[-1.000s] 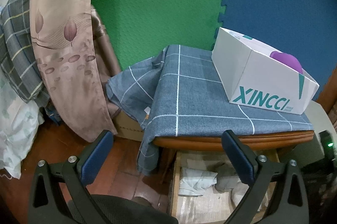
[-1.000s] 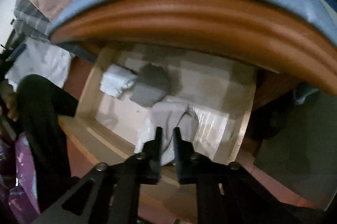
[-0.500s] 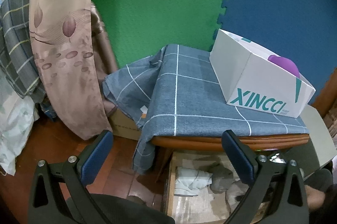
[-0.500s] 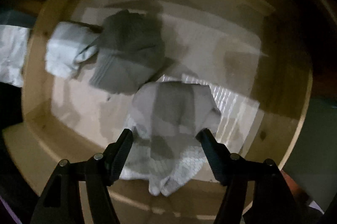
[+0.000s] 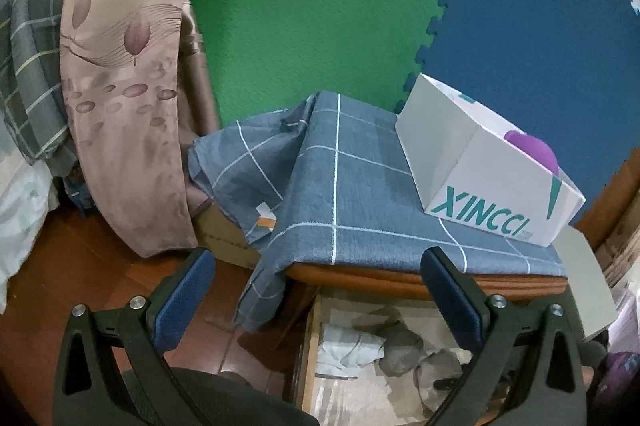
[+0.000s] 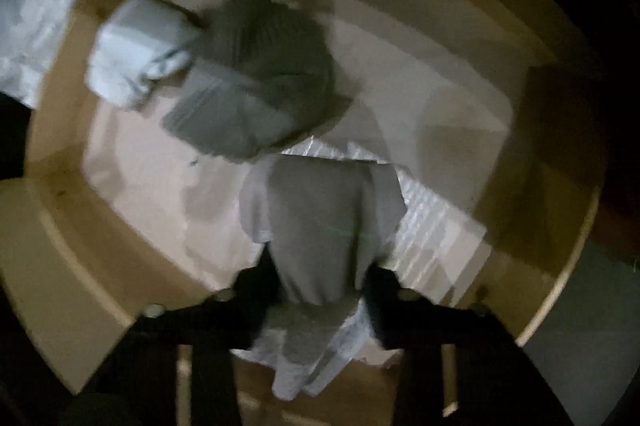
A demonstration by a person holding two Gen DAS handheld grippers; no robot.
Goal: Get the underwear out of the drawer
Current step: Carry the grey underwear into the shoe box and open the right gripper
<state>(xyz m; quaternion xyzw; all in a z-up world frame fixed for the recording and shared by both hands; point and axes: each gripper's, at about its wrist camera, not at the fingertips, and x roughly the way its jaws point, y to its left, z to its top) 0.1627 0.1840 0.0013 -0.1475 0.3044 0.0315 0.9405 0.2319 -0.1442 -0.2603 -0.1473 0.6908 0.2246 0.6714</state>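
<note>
Right hand-held gripper (image 6: 320, 280), its jaws just closing, pinches the light grey underwear (image 6: 320, 226) lying in the drawer (image 6: 560, 266). Confirm your clamp bites fabric, then lift straight up, clear of the drawer's front edge.

Left wrist view: angled down, set back from drawer (image 5: 310, 354). Right wrist view: straight down, close inside same drawer (image 6: 100, 290).

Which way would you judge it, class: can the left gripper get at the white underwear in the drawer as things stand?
Probably yes. The left gripper is open, the drawer is pulled out, and nothing covers the white underwear.
</note>
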